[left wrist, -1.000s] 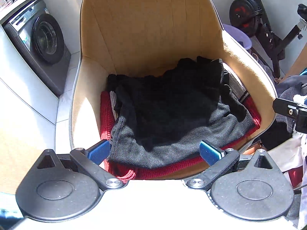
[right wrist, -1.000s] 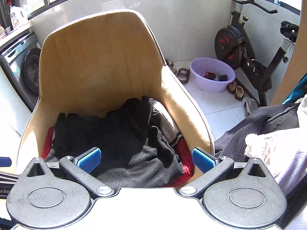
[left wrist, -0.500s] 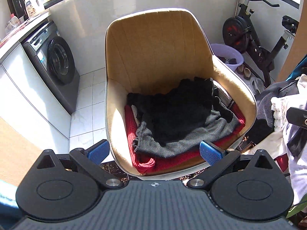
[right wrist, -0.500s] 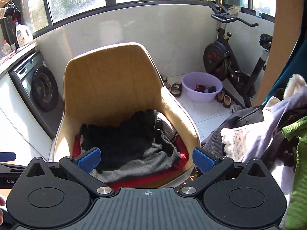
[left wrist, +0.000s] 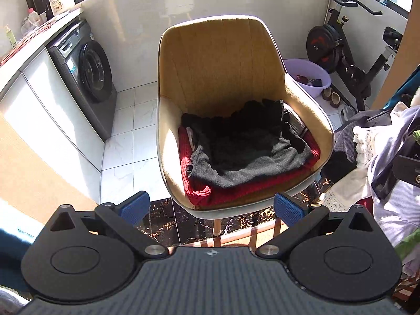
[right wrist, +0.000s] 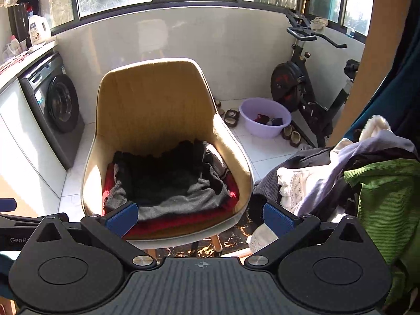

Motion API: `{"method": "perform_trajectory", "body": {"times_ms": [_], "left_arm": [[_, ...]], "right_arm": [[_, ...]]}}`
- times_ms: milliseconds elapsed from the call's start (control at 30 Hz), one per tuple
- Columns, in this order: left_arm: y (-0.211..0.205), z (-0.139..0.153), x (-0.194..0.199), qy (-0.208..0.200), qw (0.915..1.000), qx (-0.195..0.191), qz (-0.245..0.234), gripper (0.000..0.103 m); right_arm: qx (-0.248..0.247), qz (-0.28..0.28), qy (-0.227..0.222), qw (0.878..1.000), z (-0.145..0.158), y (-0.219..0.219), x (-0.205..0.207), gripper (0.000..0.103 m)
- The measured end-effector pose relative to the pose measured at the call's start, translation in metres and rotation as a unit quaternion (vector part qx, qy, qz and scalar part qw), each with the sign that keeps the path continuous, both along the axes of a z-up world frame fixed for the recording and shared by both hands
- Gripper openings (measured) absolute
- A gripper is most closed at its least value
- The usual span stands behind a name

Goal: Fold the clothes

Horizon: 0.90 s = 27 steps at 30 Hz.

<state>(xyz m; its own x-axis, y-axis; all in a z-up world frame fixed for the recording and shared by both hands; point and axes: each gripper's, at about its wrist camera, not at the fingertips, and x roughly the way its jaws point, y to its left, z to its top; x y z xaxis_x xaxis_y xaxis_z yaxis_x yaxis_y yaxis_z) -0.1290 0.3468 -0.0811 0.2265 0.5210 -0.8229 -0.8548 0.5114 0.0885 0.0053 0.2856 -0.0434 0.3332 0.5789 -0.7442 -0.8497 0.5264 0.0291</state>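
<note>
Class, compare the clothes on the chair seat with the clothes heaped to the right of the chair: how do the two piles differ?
The clothes on the chair lie flat in stacked layers; the heap on the right is crumpled and loose. The chair stack is dark grey, black and red; the heap mixes white, lilac, green and dark pieces. The chair stack sits inside the chair; what the heap rests on is not visible. Neither is held by a gripper.

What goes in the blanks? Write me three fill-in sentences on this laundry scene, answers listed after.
1. The folded clothes are stacked on the seat of a tan ____.
2. The bottom garment in that stack is ____ in colour.
3. The left gripper and the right gripper both have their jaws ____, holding nothing.

Missing words: chair; red; open
</note>
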Motion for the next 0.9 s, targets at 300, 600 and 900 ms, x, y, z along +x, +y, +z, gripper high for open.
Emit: {"method": "perform_trajectory", "body": {"times_ms": [300,600,900], "left_arm": [[-0.081,0.011,0.015,-0.015,0.9985,0.003,0.053,0.103],[-0.172,0.016,0.042,-0.015,0.9971,0.014,0.073,0.103],[-0.228,0.008,0.058,-0.004,0.9968,-0.001,0.08,0.103]], "right_arm": [[0.007,0.029,0.006,1.0,0.009,-0.068,-0.005,0.102],[0.022,0.051,-0.011,0.998,0.013,-0.168,0.025,0.102],[-0.001,0.058,-0.007,0.998,-0.001,-0.22,0.048,0.102]]}}
